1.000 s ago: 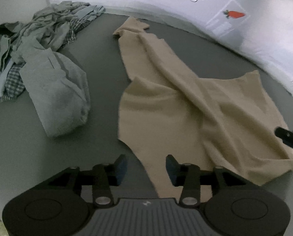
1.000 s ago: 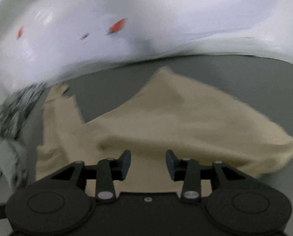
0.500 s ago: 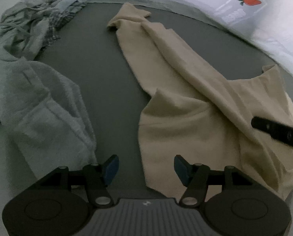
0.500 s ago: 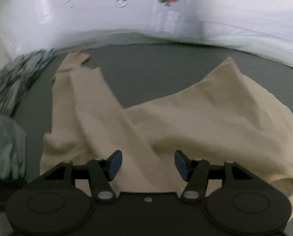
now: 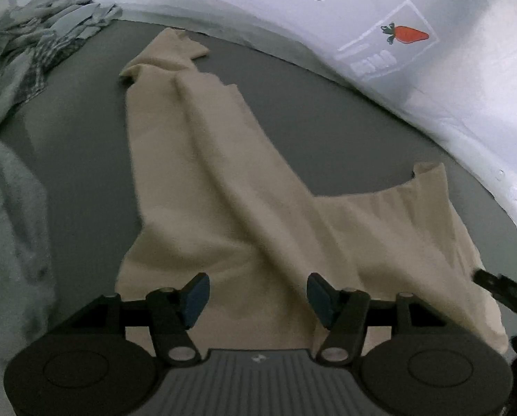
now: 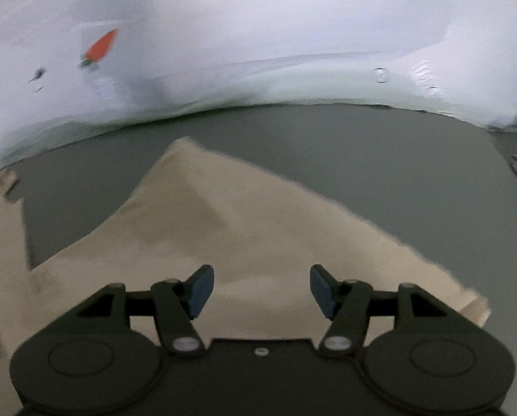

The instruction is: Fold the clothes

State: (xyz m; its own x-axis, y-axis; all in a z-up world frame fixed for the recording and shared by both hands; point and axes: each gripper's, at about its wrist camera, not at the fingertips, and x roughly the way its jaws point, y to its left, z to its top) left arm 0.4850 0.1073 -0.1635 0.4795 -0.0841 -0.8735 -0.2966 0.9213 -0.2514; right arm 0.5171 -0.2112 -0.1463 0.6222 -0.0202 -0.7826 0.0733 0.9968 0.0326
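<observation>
Positioning over crumpled beige knit garment on grey surface; both jaws released, just opened, empty. Next: grasp garment edges.

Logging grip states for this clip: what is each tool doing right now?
Left tool: open, just been opening, holding nothing, above the beige garment.
Right tool: open, just been opening, holding nothing, above the same garment.
</observation>
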